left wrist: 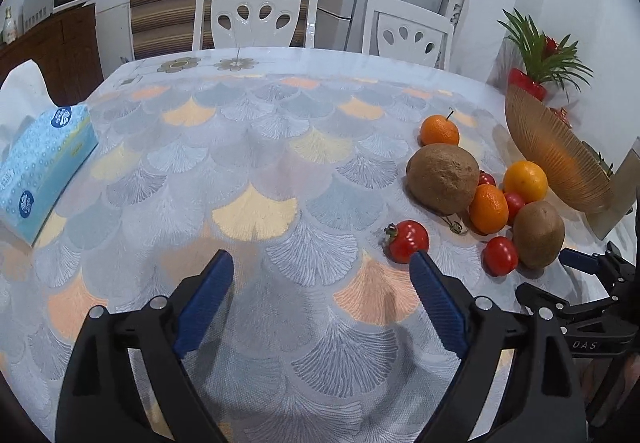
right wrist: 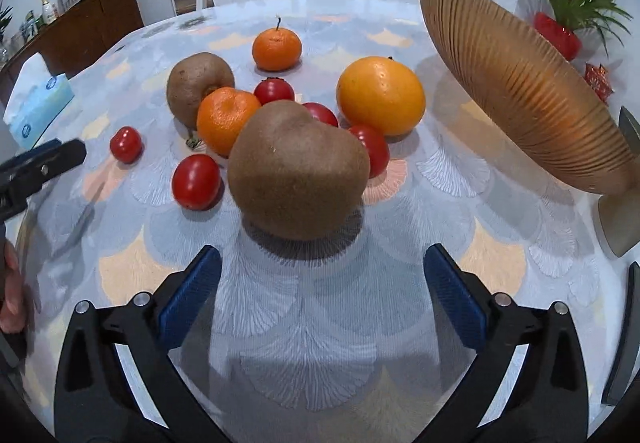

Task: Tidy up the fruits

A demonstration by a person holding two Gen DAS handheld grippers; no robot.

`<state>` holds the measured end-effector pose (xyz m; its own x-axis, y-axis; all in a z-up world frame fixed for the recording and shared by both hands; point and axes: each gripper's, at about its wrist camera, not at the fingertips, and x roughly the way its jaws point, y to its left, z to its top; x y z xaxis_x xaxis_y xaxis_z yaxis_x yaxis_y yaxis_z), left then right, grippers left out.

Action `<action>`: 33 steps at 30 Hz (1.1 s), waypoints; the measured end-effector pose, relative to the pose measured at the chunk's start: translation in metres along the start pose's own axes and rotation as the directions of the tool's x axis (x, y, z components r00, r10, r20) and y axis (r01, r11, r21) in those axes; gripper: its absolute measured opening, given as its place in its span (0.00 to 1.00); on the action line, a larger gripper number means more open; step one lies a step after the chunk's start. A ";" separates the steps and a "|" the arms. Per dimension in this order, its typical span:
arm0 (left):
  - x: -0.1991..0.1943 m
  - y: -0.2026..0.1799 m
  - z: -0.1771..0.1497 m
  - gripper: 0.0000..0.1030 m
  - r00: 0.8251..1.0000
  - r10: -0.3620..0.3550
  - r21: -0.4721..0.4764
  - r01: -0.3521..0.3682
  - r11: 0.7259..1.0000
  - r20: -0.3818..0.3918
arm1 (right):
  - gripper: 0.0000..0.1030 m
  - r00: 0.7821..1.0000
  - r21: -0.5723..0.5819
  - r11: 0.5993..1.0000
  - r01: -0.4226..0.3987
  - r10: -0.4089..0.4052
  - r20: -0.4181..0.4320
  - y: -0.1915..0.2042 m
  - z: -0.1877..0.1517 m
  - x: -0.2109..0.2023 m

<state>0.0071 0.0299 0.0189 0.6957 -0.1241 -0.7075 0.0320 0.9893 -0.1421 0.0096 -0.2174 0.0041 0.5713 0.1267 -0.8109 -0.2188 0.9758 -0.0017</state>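
Just ahead of the spread, empty right tool [right wrist: 322, 267], a brown kiwi [right wrist: 298, 171] is lying on the worktop [right wrist: 320, 323], while the left tool [left wrist: 322, 271] is gaping too.

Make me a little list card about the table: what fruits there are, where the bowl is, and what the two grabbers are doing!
kiwis: two, the near kiwi right in front of the right gripper
oranges: one big orange, two small mandarins
tomatoes: several small red ones, one tomato apart from the pile
bowl: amber ribbed bowl on a stand, right of the fruit; I see no fruit in it
left gripper: open, holding nothing
right gripper: open, holding nothing
also: tissue box on the left
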 end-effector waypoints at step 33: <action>-0.001 0.006 0.001 0.93 0.999 -0.032 -0.042 0.033 0.999 0.022 | 0.97 1.000 0.002 1.000 -0.007 0.007 0.004 -0.002 -0.002 -0.001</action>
<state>0.0077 0.0364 0.0197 0.7096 -0.1540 -0.6875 0.0246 0.9806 -0.1943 0.0082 -0.2200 0.0039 0.5728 0.1344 -0.8086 -0.2214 0.9752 0.0053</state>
